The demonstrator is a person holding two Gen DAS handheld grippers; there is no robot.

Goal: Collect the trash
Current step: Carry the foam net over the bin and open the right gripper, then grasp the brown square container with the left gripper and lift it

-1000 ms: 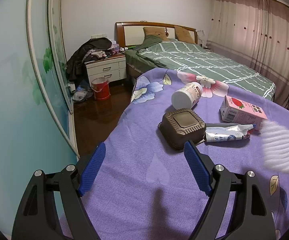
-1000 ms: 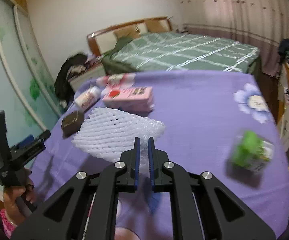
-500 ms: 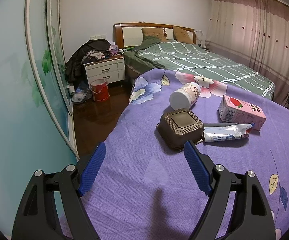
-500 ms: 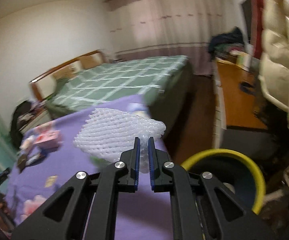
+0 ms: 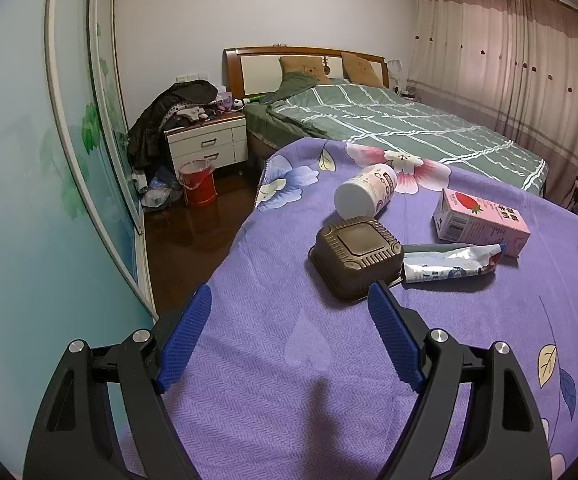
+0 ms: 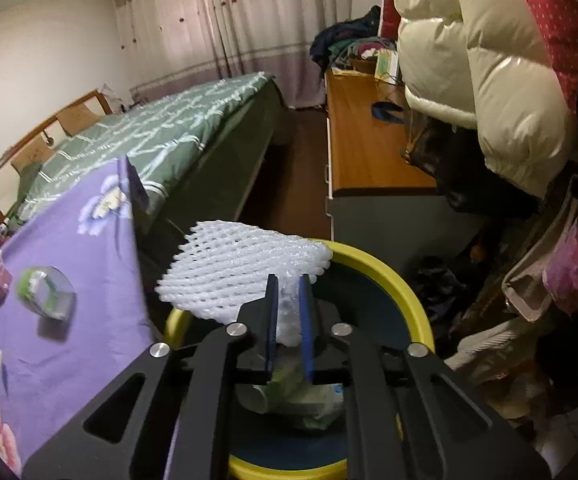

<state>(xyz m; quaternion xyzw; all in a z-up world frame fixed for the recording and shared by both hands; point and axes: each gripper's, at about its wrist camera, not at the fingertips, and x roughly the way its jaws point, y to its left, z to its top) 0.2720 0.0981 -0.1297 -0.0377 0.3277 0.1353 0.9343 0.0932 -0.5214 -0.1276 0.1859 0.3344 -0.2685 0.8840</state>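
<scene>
My right gripper [image 6: 289, 280] hangs over a dark bin with a yellow rim [image 6: 401, 280]. A white foam net [image 6: 241, 268] sticks out from between its blue pads; the jaws are opening and the net still hangs in them. Crumpled trash [image 6: 301, 404] lies in the bin below. My left gripper [image 5: 289, 292] stands open and empty above the purple cloth [image 5: 289, 360]. Just beyond it sit a brown plastic container [image 5: 357, 256], a silver wrapper [image 5: 449, 264], a pink carton [image 5: 485, 220] and a tipped white bottle [image 5: 365, 196]. A green-labelled clear cup [image 6: 47, 292] lies near the cloth's edge.
A green bed [image 5: 389, 128] stands behind the purple-covered surface. A nightstand [image 5: 209, 148] and a red bucket [image 5: 199, 184] are on the floor at the left. Beside the bin stand a wooden cabinet [image 6: 365, 152], hanging puffy coats [image 6: 469, 60] and piled clothes.
My right gripper swung away from the purple surface to above the yellow-rimmed bin, carrying the foam net, and its jaws have parted a little. The left gripper stayed put.
</scene>
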